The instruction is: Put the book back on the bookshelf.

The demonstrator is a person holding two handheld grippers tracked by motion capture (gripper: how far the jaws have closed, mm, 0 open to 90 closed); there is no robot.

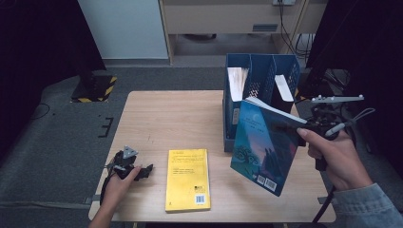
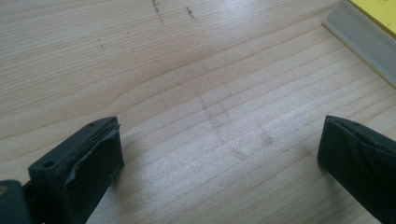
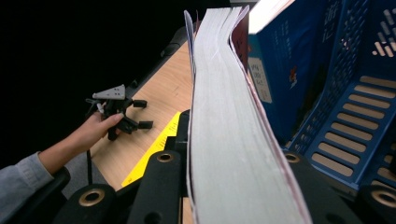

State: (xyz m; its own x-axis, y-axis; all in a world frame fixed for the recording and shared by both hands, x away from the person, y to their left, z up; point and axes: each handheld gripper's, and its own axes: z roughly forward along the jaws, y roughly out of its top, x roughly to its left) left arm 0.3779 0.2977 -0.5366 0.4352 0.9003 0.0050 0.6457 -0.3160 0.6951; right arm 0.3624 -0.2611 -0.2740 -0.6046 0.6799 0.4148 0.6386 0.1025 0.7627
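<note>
- Surface and room: a pale wood-grain bench with faint pencil marks, standing on grey carpet; dark surroundings to either side, and a yellow-and-black striped base on the floor beyond the left claw.
- Left claw: resting low on the bench near its front left corner, held in the person's left hand. Its jaws are spread wide with nothing between them; bare wood lies beneath in the left gripper view.
- Yellow book: lying flat on the bench just to the right of the left claw, not touching it; its page edge shows ahead and to the right of the jaws in the left gripper view.
- Blue book: lifted off the bench and tilted, gripped at its upper right edge. In the right gripper view its page block runs straight out from between the jaws.
- Right claw: clamped on the blue book, held in the person's right hand.
- Blue file rack: standing just beyond the held book, with books upright in its slots.
- Count: two claws, two loose books, one rack with three visible compartments.
</note>
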